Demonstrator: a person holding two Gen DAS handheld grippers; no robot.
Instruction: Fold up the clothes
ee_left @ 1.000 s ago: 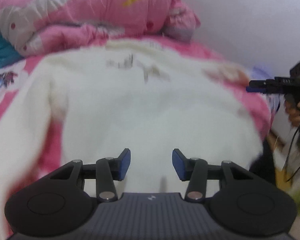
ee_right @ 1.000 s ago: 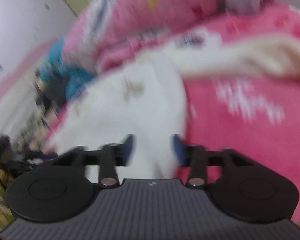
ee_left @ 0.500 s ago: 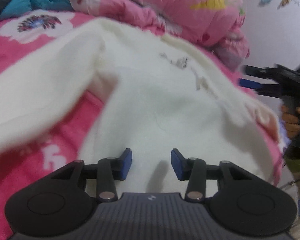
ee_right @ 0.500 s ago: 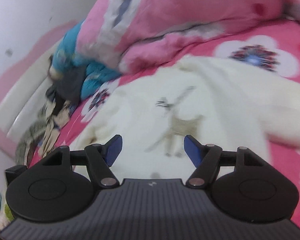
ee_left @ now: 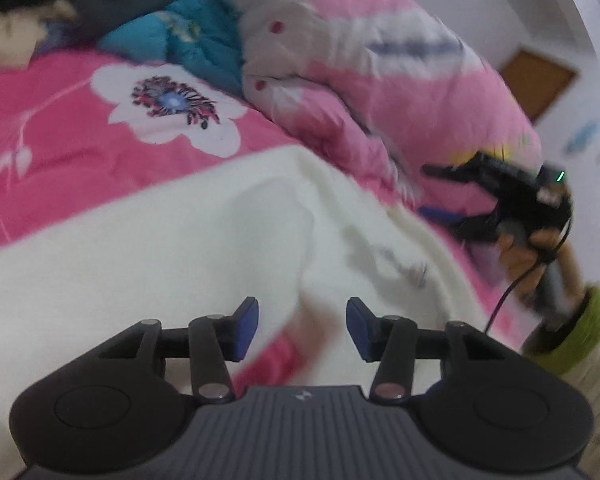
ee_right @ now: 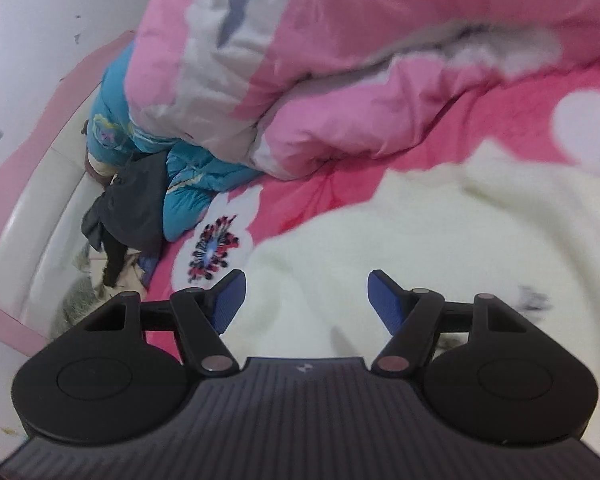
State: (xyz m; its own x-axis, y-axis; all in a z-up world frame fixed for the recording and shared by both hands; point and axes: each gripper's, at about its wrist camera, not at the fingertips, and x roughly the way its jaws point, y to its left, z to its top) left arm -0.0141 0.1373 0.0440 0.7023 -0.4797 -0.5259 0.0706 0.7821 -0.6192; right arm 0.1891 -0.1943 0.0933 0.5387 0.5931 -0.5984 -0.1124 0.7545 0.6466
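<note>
**Both jaws empty over the sweater: pick the grip points first**

The left gripper [ee_left: 302, 326] has its jaws parted and opening, with nothing between the blue pads; below them lies the cream sweater [ee_left: 188, 240], where a sliver of pink shows between sleeve and body. The right gripper [ee_right: 304, 300] is spread wide and empty, hovering over the sweater's upper edge. The garment lies spread on the pink bed sheet [ee_left: 60, 128], near the bunched duvet [ee_right: 340, 60]. My advice: pinch only 1 layer at an edge, seat the pads fully, and lift both corners together so the fold lands straight.
</note>
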